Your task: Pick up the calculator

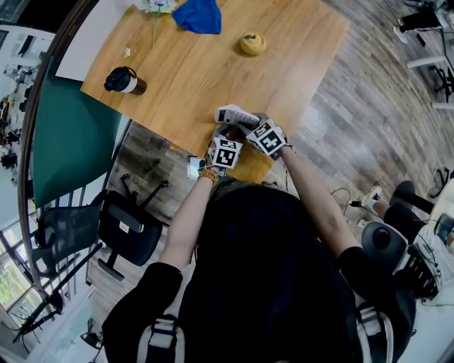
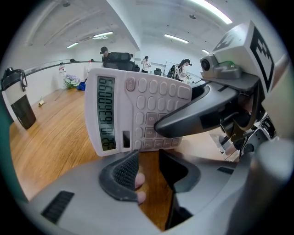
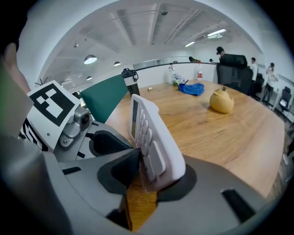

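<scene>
The white calculator (image 1: 237, 113) stands up on its edge near the front edge of the wooden table (image 1: 213, 64). In the right gripper view the calculator (image 3: 149, 135) sits between the jaws of my right gripper (image 3: 147, 172), one pad on the keys and the other behind its back. In the left gripper view one right-gripper finger (image 2: 197, 114) lies across the keypad of the calculator (image 2: 133, 114), whose display shows digits. My left gripper (image 2: 147, 167) stands open just below the calculator's lower edge, with only the table and the person's fingertips showing in its gap.
A dark cup with a white sleeve (image 1: 124, 80) stands at the table's left. A blue cloth (image 1: 198, 15) and flowers (image 1: 156, 7) lie at the far edge, and a yellow round object (image 1: 252, 44) at the far right. A black office chair (image 1: 120, 227) stands left of the person.
</scene>
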Motion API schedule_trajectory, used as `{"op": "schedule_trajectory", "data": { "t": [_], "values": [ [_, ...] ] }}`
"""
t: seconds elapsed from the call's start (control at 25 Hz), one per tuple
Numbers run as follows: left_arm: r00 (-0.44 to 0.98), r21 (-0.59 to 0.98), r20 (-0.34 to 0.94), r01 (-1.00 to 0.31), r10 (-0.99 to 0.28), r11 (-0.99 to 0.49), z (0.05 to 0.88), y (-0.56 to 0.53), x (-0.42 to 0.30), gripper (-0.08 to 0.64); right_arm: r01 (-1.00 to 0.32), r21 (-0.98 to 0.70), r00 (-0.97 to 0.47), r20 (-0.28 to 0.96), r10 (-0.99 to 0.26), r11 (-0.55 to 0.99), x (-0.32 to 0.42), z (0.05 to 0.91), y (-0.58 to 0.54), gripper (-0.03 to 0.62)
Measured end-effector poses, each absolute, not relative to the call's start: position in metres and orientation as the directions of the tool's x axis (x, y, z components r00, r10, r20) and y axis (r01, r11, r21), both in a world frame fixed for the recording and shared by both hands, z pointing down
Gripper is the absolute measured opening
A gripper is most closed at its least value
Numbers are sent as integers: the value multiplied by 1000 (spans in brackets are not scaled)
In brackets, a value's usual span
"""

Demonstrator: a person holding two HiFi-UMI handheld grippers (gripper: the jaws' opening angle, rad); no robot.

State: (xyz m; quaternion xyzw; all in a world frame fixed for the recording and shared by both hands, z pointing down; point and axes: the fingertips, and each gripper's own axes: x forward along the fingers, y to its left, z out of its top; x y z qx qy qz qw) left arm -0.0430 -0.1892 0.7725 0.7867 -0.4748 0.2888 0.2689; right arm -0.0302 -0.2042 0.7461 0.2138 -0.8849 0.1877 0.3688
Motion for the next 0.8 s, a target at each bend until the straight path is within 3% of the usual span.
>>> {"op": "schedule_trajectory", "data": {
  "t": [0.8],
  "values": [
    [351,134,708,-919,-613,-371,760,-174,-54,158,-610,-191,-618,722,-312,769,-25,749,-202,95]
  ]
}}
